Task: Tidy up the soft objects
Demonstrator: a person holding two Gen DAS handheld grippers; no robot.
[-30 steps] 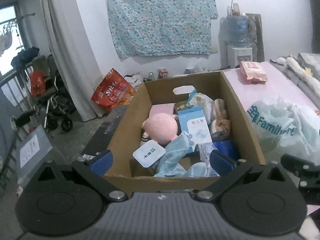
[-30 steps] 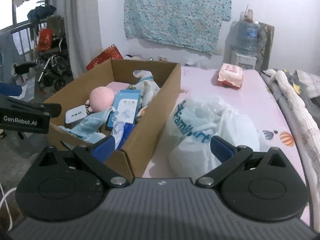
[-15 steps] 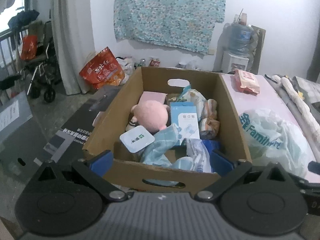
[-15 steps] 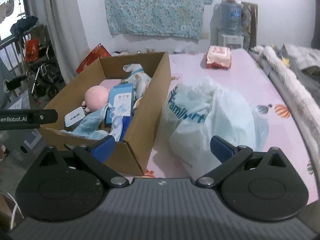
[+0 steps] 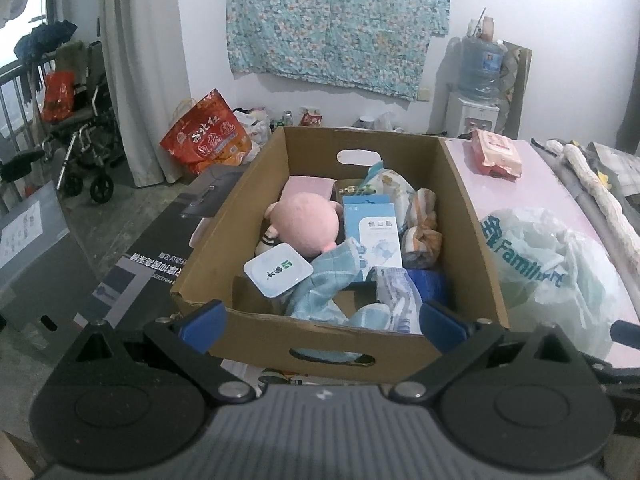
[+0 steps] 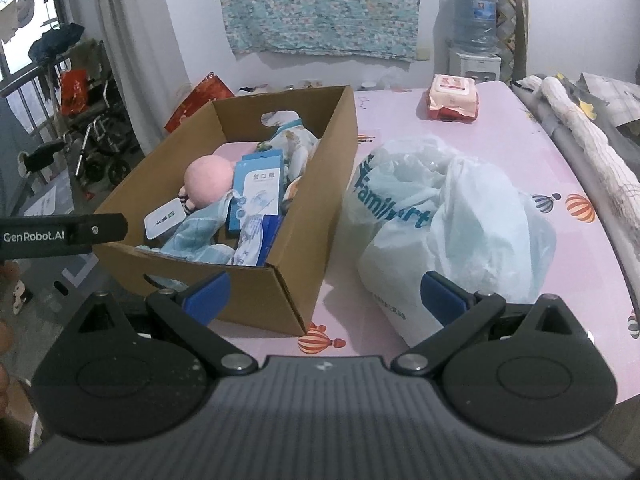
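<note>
A cardboard box [image 5: 468, 208] [image 6: 280, 292] stands at the left edge of a pink bed. Inside lie a pink plush doll [image 5: 306, 222] [image 6: 208, 180], a light blue cloth [image 5: 324, 280] [image 6: 200, 236], a blue-white packet [image 5: 378, 236] [image 6: 260, 188], a small white pack [image 5: 278, 268] and a striped orange bundle [image 5: 422, 228]. My left gripper [image 5: 320, 320] hovers open in front of the box's near wall, holding nothing. My right gripper [image 6: 324, 294] is open and empty, low over the bed before the box corner and a white plastic bag [image 6: 452, 228] [image 5: 552, 256].
A pink wipes pack [image 6: 452, 98] lies at the far end of the bed [image 6: 520, 152]. Rolled bedding [image 6: 588, 140] runs along the right side. A water dispenser [image 5: 478, 80], red bag [image 5: 208, 136], wheelchair [image 5: 80, 128] and flat black carton [image 5: 152, 256] stand on the floor left.
Both grippers have drawn back and risen, so the box and bag look farther off. The left gripper's side arm now shows at the left of the right wrist view. Nothing in the box moved.
</note>
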